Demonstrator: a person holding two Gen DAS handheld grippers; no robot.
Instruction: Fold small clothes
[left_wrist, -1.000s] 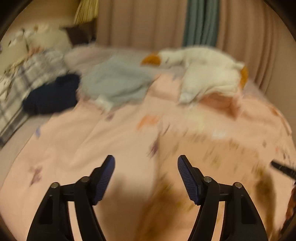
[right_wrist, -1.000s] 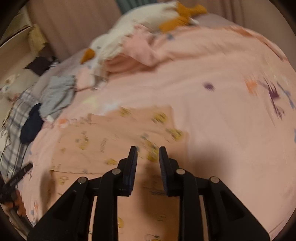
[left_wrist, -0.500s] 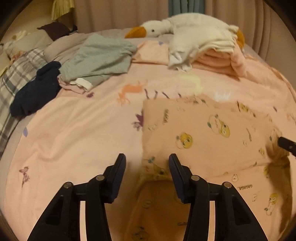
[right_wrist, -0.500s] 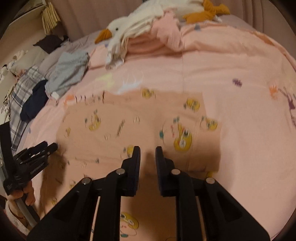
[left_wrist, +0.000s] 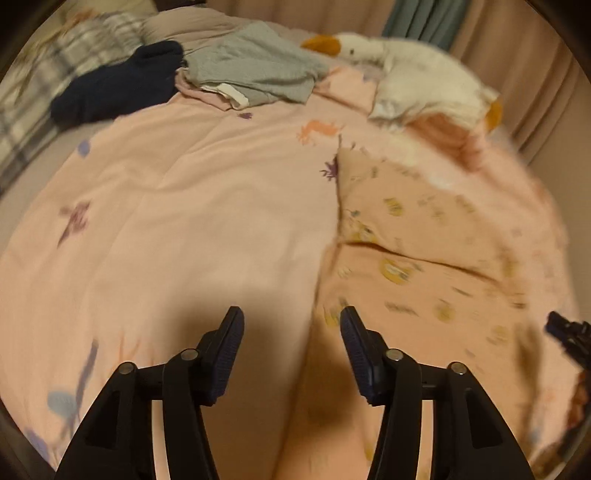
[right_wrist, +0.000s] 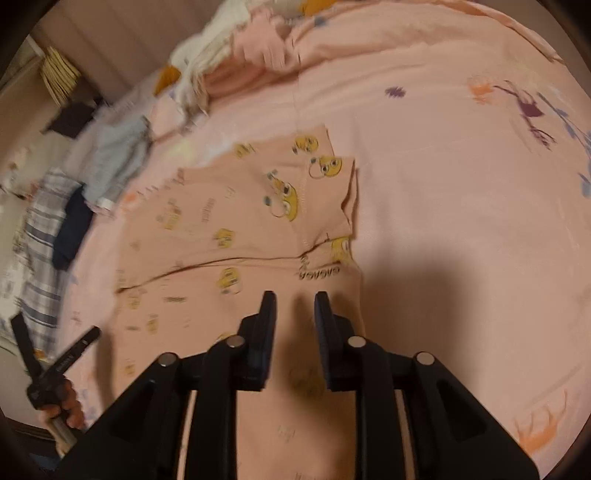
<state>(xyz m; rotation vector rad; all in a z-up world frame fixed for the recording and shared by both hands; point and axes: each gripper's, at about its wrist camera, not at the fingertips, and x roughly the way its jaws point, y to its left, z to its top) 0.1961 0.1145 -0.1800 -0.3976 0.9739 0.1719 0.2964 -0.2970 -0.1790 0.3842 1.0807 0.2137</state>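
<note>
A peach garment printed with yellow cartoon birds (right_wrist: 240, 229) lies flat on the pink bedspread, its far part folded over the near part. It also shows at the right in the left wrist view (left_wrist: 424, 258). My left gripper (left_wrist: 291, 332) is open and empty above the garment's left edge. My right gripper (right_wrist: 294, 306) is slightly open and empty over the garment's near right part. The left gripper also shows at the lower left of the right wrist view (right_wrist: 55, 354).
A grey garment (left_wrist: 255, 70), a dark navy garment (left_wrist: 118, 85) and a plaid cloth (left_wrist: 33, 92) lie at the far left of the bed (left_wrist: 166, 221). A white plush goose (left_wrist: 413, 70) rests on folded pink bedding (right_wrist: 258, 48) at the far side. Curtains hang behind.
Both grippers have drawn back from the garment toward its near side. The left jaws have opened wider and shifted left; the right jaws have opened a little.
</note>
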